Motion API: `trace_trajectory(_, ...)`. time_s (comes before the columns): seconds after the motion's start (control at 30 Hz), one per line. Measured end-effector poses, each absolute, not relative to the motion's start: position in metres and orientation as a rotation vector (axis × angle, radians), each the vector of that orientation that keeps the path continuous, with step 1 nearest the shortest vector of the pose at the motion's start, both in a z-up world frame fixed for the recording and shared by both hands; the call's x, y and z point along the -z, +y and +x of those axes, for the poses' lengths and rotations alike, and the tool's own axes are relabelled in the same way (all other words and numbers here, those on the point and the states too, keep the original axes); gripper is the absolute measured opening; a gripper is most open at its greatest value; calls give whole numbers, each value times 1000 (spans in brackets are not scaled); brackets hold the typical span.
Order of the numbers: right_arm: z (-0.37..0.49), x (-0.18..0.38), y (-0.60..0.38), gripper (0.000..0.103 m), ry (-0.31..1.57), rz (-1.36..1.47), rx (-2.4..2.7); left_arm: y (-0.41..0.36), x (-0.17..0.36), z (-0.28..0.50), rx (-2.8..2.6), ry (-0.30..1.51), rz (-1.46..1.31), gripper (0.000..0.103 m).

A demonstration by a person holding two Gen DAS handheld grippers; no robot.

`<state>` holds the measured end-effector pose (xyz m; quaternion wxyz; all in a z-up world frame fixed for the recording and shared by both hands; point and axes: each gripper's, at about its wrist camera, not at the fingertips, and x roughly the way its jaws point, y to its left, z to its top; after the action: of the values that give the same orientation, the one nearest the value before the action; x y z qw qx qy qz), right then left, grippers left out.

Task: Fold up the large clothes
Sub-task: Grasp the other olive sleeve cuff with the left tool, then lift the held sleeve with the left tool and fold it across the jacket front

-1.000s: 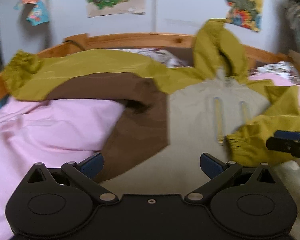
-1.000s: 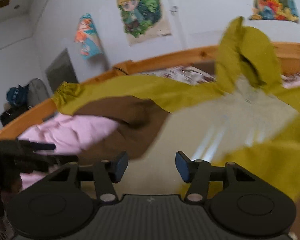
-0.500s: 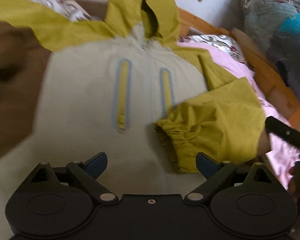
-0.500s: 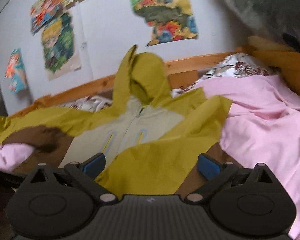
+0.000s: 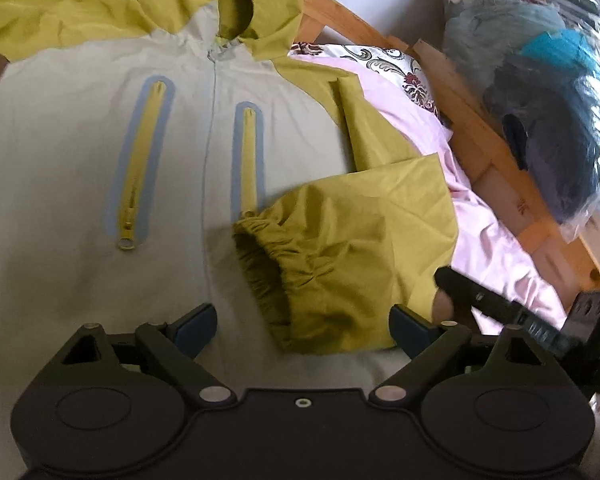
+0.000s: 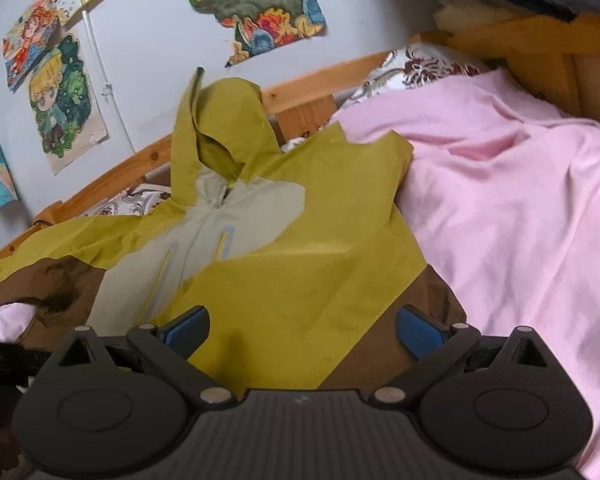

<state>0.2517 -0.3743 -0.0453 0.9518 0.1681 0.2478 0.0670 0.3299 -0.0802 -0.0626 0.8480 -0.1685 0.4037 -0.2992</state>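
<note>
I read the left gripper (image 5: 302, 326) with jaws wide but closing, nothing pinched; the folded sleeve's elastic cuff (image 5: 268, 264) lies between them at 12 o'clock. Right gripper (image 6: 302, 328) jaws fully spread and empty above that sleeve. The jacket (image 5: 80, 152) lies flat, front up, on the pink sheet (image 6: 520, 216) of the bed, hood (image 6: 216, 132) at 12 o'clock against the wooden frame (image 5: 472, 120).
</note>
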Motion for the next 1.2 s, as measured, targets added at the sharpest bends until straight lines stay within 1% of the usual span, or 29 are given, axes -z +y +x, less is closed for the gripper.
trace_trajectory(0.07,253,48,-375,102,514,347,-130,-83,64,335,640,855,-374,86)
trace_trajectory(0.1,254,49,-376,102,518,350,-129,-85,65,338,645,859,-381,81)
trace_trajectory(0.13,254,50,-376,102,521,353,-127,-86,66,341,649,870,-392,74)
trace_trajectory(0.17,255,51,-376,102,523,354,-125,-88,67,343,647,881,-402,70)
trace_trajectory(0.23,256,52,-375,102,526,351,-119,-90,67,345,625,890,-413,51)
trace_trajectory(0.27,256,52,-374,103,526,349,-117,-90,66,344,606,882,-412,45)
trace_trajectory(0.33,256,51,-373,103,522,339,-115,-89,62,343,571,864,-396,17)
trace_trajectory(0.4,255,49,-372,103,509,336,-124,-87,55,340,554,840,-391,12)
trace_trajectory(0.43,254,48,-372,103,500,336,-131,-86,51,337,557,819,-390,10)
trace_trajectory(0.6,249,40,-369,103,450,339,-165,-80,20,310,501,669,-291,7)
trace_trajectory(0.73,242,29,-369,103,402,333,-174,-47,-8,285,350,559,-279,6)
trace_trajectory(0.83,237,23,-370,103,388,317,-164,-24,-22,264,197,494,-212,6)
trace_trajectory(1.0,237,26,-371,103,421,284,-99,1,-11,252,-10,550,-165,6)
trace_trajectory(1.13,243,31,-371,103,449,246,-48,10,10,255,-106,636,-138,7)
trace_trajectory(1.2,246,33,-371,103,459,224,-27,12,20,257,-120,714,-139,8)
